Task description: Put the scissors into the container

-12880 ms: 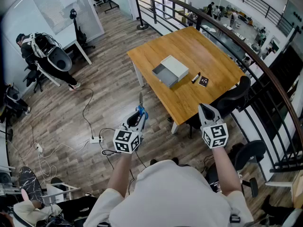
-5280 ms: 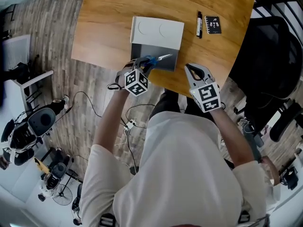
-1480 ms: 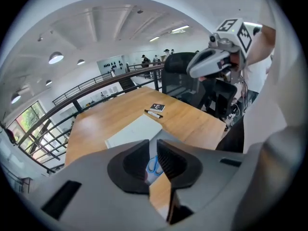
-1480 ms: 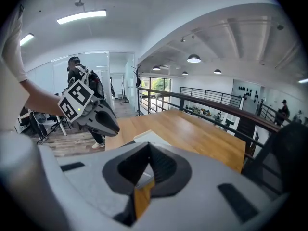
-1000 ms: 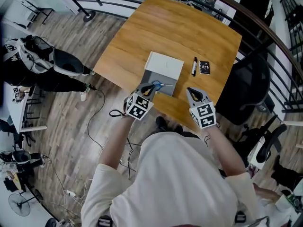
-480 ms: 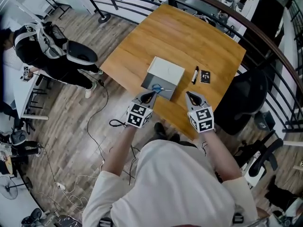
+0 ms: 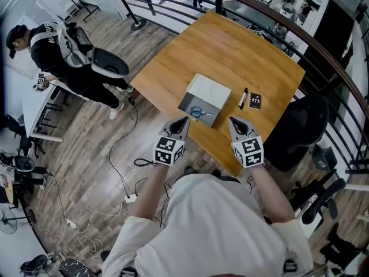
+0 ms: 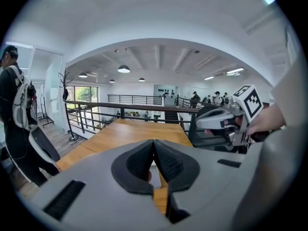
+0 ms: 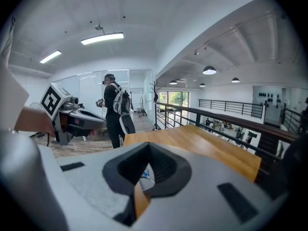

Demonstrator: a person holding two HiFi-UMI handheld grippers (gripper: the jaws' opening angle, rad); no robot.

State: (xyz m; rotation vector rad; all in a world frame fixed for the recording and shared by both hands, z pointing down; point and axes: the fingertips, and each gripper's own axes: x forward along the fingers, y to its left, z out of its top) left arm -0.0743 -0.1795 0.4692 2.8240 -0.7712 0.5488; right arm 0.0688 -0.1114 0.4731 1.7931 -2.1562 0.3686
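Note:
The scissors [image 7: 200, 112], blue-handled, lie inside the open grey part of the white container [image 7: 209, 89] on the wooden table [image 7: 242, 56]. Neither gripper touches them. My left gripper [image 7: 185, 120] hangs just short of the container's near edge, jaws shut and empty; in its own view the pads [image 8: 166, 161] meet with nothing between them. My right gripper [image 7: 232, 120] is level with it to the right, also shut and empty. A bit of blue scissors [image 9: 144, 175] shows through the gap under the right gripper's closed pads [image 9: 161, 165].
A black marker [image 7: 243, 98] and a small black card [image 7: 254, 101] lie right of the container. A black office chair [image 7: 294, 128] stands at the table's right corner. A railing [image 7: 323, 56] runs behind. A person with a backpack [image 7: 63, 48] stands far left; cables [image 7: 124, 154] cross the floor.
The left gripper has let go of the scissors, which now lie in the container, and has drawn back toward me with its jaws shut. The right gripper has stayed alongside.

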